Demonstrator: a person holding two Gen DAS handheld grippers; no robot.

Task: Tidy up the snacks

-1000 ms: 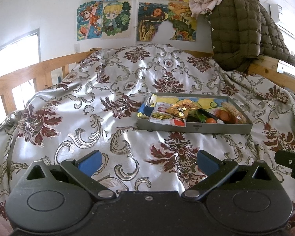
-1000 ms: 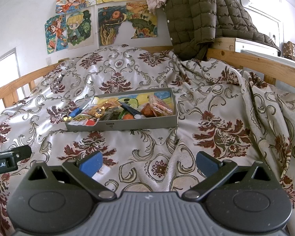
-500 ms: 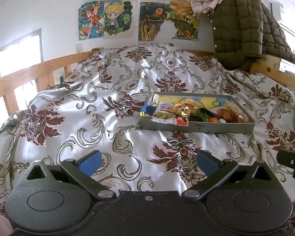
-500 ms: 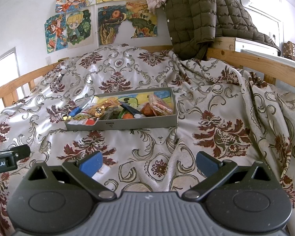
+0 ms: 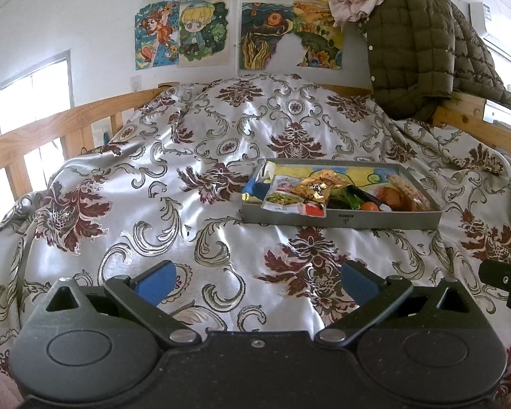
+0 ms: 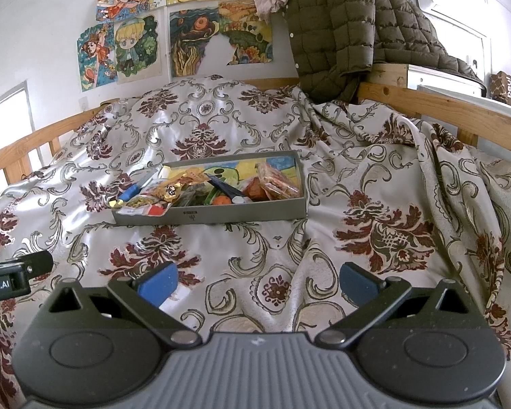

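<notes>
- Bedspread (image 5: 173,204), shiny floral satin, fills the middle of both views; wooden bed rail (image 5: 34,143) runs along the left edge of the left wrist view.
- Quilted olive jacket (image 6: 337,30) hangs at upper right; cartoon posters (image 5: 184,34) on the wall at top centre.
- Grey shallow tray (image 5: 340,220) sits on the bedspread, centre-right in the left wrist view, centre-left in the right wrist view (image 6: 214,214). Long axis runs left-right across both frames, long side facing the tongs.
- Snacks all lie inside the tray: white-and-green pouch (image 5: 289,197) at its left end, gold wrapper (image 5: 318,185) on top of it, blue packet (image 5: 255,187) at the far left corner, clear bag of reddish biscuits (image 6: 277,182) at the right end. Small dark and orange items between; too small to name.
- Left gripper (image 5: 255,281): released, blue pads wide apart, nothing between, low at the bottom of the frame.
- Right gripper (image 6: 257,283): likewise released and empty.
- Judgement: tray lies ahead of both, well apart from either; it sits up and right of the left tongs, up and left of the right tongs, so roughly between them. Neither looks clearly nearer; left suits the pouch end, right the biscuit end.
</notes>
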